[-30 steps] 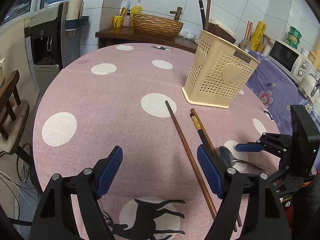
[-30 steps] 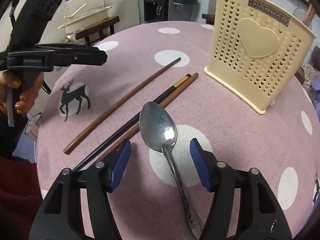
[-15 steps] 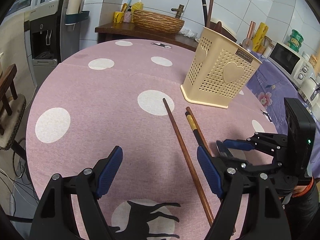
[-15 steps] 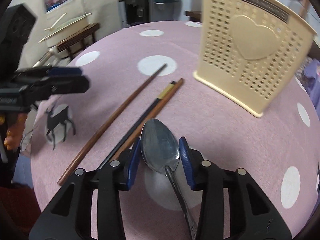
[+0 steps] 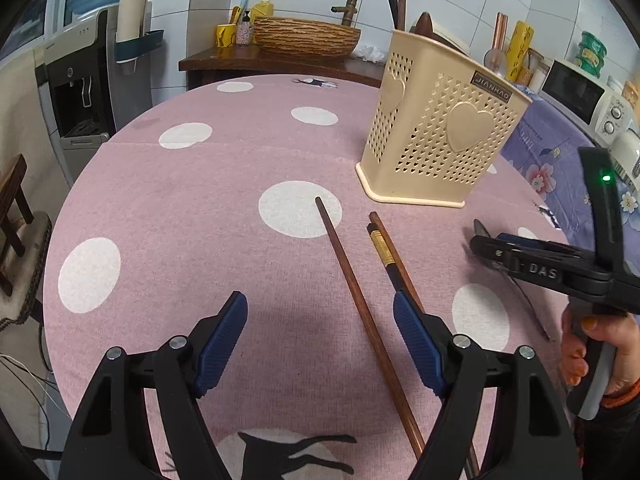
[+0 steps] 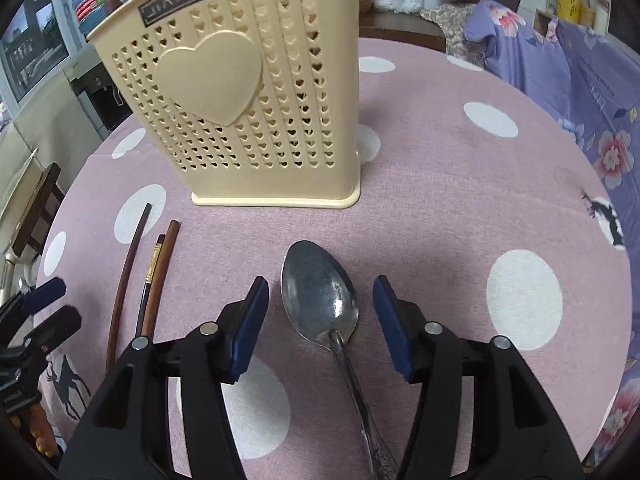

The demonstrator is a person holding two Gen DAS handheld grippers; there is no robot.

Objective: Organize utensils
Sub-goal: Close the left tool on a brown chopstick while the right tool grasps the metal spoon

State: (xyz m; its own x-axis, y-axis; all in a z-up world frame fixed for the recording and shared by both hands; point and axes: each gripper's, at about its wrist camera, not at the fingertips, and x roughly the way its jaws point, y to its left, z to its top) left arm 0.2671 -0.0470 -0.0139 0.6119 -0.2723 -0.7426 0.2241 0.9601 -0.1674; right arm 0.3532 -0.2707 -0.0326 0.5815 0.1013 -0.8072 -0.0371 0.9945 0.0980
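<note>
A cream perforated utensil holder [image 5: 436,140] with heart shapes stands on the pink polka-dot table [image 5: 200,184]; it also shows in the right wrist view [image 6: 248,104]. Three chopsticks lie side by side: a long brown chopstick [image 5: 360,304], a black gold-banded chopstick [image 5: 384,252] and another brown chopstick [image 6: 162,276]. A metal spoon [image 6: 324,300] sits between the fingers of my right gripper [image 6: 320,324], which is open; the pads stand apart from its bowl. My left gripper [image 5: 320,340] is open and empty over the chopsticks.
A dark side table with a woven basket [image 5: 306,36] and bottles stands behind. A water dispenser [image 5: 84,80] is at the left. A purple floral cloth [image 6: 580,80] covers a surface to the right with a microwave [image 5: 580,92].
My right gripper has swung to face the holder and its jaws have widened around the spoon. My left gripper stays open, nearly still.
</note>
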